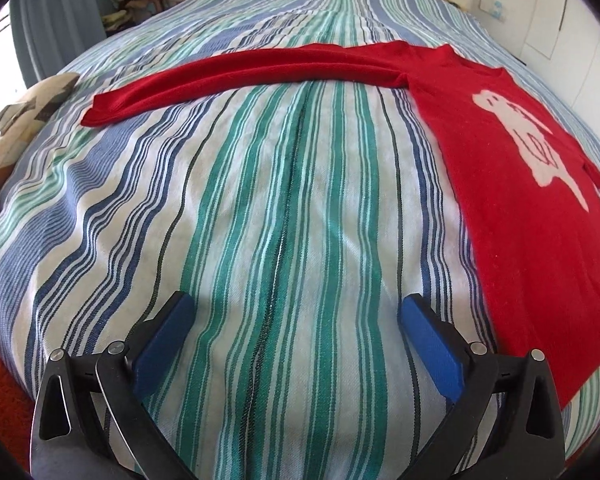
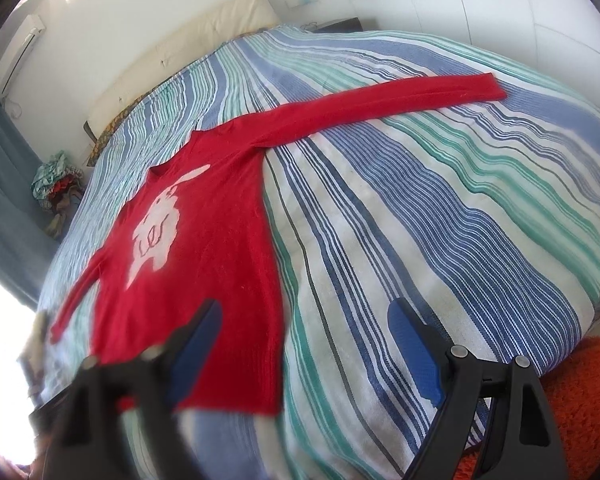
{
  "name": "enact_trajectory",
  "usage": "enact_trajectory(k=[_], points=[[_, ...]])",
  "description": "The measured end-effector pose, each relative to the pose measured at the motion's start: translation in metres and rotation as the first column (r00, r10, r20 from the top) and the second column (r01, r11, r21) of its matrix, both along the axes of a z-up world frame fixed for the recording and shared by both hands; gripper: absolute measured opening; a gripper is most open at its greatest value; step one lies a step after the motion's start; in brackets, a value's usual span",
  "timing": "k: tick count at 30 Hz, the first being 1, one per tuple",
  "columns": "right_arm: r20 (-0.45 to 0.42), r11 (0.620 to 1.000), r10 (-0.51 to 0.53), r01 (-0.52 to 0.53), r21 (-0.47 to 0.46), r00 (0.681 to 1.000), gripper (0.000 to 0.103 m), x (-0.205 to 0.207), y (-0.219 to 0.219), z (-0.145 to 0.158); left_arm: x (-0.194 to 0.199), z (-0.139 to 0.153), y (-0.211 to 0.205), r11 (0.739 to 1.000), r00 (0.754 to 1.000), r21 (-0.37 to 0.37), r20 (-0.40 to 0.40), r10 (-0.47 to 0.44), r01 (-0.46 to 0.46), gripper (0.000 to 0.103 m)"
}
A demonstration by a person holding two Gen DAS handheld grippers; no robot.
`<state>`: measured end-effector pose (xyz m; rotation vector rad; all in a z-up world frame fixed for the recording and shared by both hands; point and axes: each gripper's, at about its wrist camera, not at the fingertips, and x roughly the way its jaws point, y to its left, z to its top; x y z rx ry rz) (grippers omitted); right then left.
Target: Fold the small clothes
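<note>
A red sweater (image 1: 512, 184) lies flat and face up on the bed (image 1: 260, 208), with both long sleeves stretched out to the sides. On its chest is a pale, whitish picture (image 1: 528, 140) with a few thin red lines in it; what it depicts is hard to tell. In the left wrist view one sleeve (image 1: 228, 78) runs across the bedspread away from the body, its cuff lying flat near the bed's left edge. In the right wrist view the sweater (image 2: 204, 248) shows its other sleeve (image 2: 372, 108), which reaches far out over the stripes to a flat cuff, while the near sleeve slants down toward the bed's edge.

The bedspread (image 2: 440, 208) under it is striped in blue, green and white.

The left tool (image 1: 296, 312) hangs over bare bedspread beside the sweater's hem, its blue pads spread wide and holding nothing. The right tool (image 2: 306, 314) is also spread wide and empty; its left finger sits in front of the sweater's lower hem and looks blurred, its right finger over the stripes.

A cream headboard (image 2: 180, 44) stands against the white wall. A heap of mixed clothes (image 2: 58, 184) sits beside the bed, an air conditioner (image 2: 18, 54) hangs high on the wall, and an orange rug (image 2: 584, 392) shows at the bed's near corner.
</note>
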<state>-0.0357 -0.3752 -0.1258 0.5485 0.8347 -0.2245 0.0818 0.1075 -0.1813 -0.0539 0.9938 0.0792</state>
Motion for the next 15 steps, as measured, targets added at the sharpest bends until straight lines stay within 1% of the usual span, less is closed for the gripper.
enact_trajectory(k=[5,8,10,13,15], points=[[0.000,1.000,-0.006,0.006,0.004,1.000,0.084,0.000,-0.002,-0.002,0.005,0.001,-0.004,0.999,0.999,0.029,-0.041,-0.024,0.026,0.103],[0.002,1.000,-0.011,0.011,0.007,1.000,0.084,-0.001,-0.003,-0.001,0.007,0.006,-0.004,0.998,0.996,0.020,-0.065,-0.056,0.057,0.102],[0.005,1.000,-0.014,0.014,0.009,1.000,0.084,-0.002,-0.003,-0.001,0.005,0.017,0.001,0.998,0.998,-0.020,-0.036,-0.057,0.056,0.101],[0.006,1.000,-0.016,0.016,0.010,1.000,0.084,-0.002,-0.004,-0.001,0.007,0.039,0.011,0.993,0.998,-0.107,0.044,-0.037,0.042,0.101],[0.014,0.999,-0.021,0.021,0.033,1.000,0.084,-0.001,-0.007,0.002,0.018,0.048,0.016,0.991,0.997,-0.130,0.073,-0.029,0.039,0.102]])
